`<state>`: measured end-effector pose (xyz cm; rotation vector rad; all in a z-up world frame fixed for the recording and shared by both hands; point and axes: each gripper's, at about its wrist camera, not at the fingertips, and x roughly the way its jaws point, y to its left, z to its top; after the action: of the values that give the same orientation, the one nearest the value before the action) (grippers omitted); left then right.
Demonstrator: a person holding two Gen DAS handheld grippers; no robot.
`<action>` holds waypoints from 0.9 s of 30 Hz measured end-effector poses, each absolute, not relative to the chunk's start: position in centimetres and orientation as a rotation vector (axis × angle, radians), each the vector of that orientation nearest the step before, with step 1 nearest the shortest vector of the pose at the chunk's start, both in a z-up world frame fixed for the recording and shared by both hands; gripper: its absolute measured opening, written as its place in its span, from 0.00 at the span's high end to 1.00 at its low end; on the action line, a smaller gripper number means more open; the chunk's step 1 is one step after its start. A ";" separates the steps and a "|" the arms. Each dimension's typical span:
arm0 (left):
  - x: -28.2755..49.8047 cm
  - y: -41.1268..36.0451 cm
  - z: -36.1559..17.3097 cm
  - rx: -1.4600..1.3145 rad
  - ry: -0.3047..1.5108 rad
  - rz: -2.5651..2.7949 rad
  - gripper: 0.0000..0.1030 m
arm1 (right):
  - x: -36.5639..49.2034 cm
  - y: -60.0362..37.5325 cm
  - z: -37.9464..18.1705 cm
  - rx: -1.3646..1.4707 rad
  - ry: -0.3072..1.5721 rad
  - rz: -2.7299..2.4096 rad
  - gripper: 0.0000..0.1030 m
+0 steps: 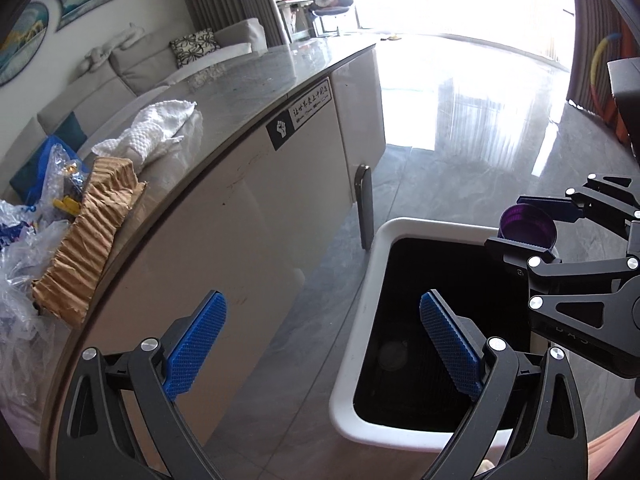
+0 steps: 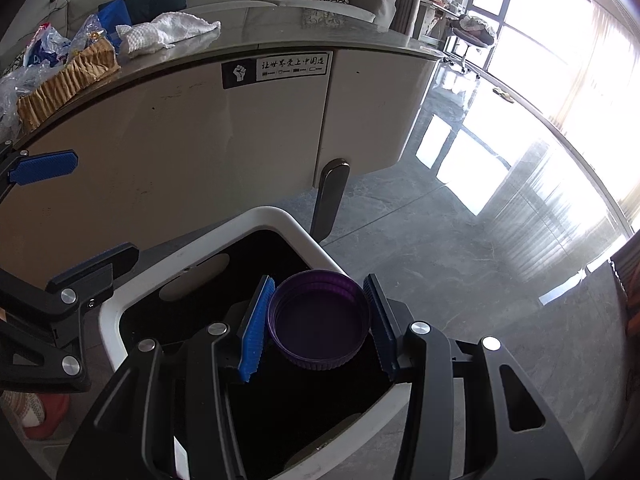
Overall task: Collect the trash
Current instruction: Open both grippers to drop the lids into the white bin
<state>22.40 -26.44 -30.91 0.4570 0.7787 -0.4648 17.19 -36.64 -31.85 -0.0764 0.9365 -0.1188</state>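
The right gripper (image 2: 318, 320), pitched steeply down, clamps a round purple ribbed lid (image 2: 319, 316) between its knurled blue pads, low in the frame's centre above the white-rimmed, black-lined bin (image 2: 280, 220). The left gripper (image 1: 324, 344) also angles downward, its jaws spread wide with nothing between them. At upper left, crumpled brown corrugated cardboard (image 2: 68, 80), a white quilted cloth (image 2: 164, 30) and clear plastic wrap (image 1: 24, 248) lie on the grey stone counter (image 1: 256, 80).
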 end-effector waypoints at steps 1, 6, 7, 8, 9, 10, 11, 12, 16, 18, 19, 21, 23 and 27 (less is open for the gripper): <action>22.5 -26.5 -30.7 0.458 0.774 -0.461 0.05 | 17.3 -36.6 -32.0 -0.075 0.940 -0.112 0.54; 23.0 -26.5 -30.8 0.448 0.777 -0.459 0.05 | 17.9 -36.4 -33.9 -0.108 0.983 -0.087 0.54; 23.1 -26.5 -30.8 0.445 0.780 -0.457 0.05 | 18.1 -36.3 -34.5 -0.120 0.999 -0.080 0.54; 23.2 -26.4 -30.8 0.442 0.783 -0.457 0.05 | 18.2 -36.3 -35.1 -0.128 1.012 -0.067 0.54; 23.2 -26.4 -30.7 0.438 0.784 -0.460 0.05 | 18.3 -36.3 -35.7 -0.135 1.026 -0.056 0.54; 23.2 -26.3 -30.7 0.434 0.784 -0.461 0.05 | 18.4 -36.3 -36.3 -0.144 1.042 -0.047 0.54; 23.3 -26.3 -30.6 0.433 0.782 -0.461 0.05 | 18.6 -36.2 -36.8 -0.154 1.055 -0.041 0.54; 23.3 -26.4 -30.6 0.433 0.781 -0.462 0.05 | 18.7 -36.1 -37.2 -0.155 1.065 -0.034 0.54; 23.3 -26.4 -30.6 0.430 0.782 -0.466 0.06 | 19.0 -36.0 -38.3 -0.163 1.093 -0.007 0.54; 23.3 -26.4 -30.7 0.430 0.781 -0.466 0.06 | 19.1 -35.8 -38.5 -0.168 1.096 0.006 0.54; 23.3 -26.4 -30.6 0.430 0.778 -0.466 0.05 | 19.1 -35.7 -38.5 -0.170 1.096 0.012 0.54; 23.5 -26.5 -30.7 0.434 0.777 -0.466 0.05 | 19.1 -35.5 -38.4 -0.167 1.086 0.030 0.54; 23.6 -26.5 -30.8 0.433 0.778 -0.464 0.05 | 19.1 -35.3 -38.3 -0.178 1.082 0.050 0.25; 23.7 -26.5 -31.0 0.432 0.784 -0.460 0.06 | 18.9 -35.0 -37.9 -0.222 1.055 0.041 0.05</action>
<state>23.73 -26.51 -30.98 0.4315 0.7841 -0.4605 18.86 -34.97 -37.91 -0.2219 1.0549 0.0411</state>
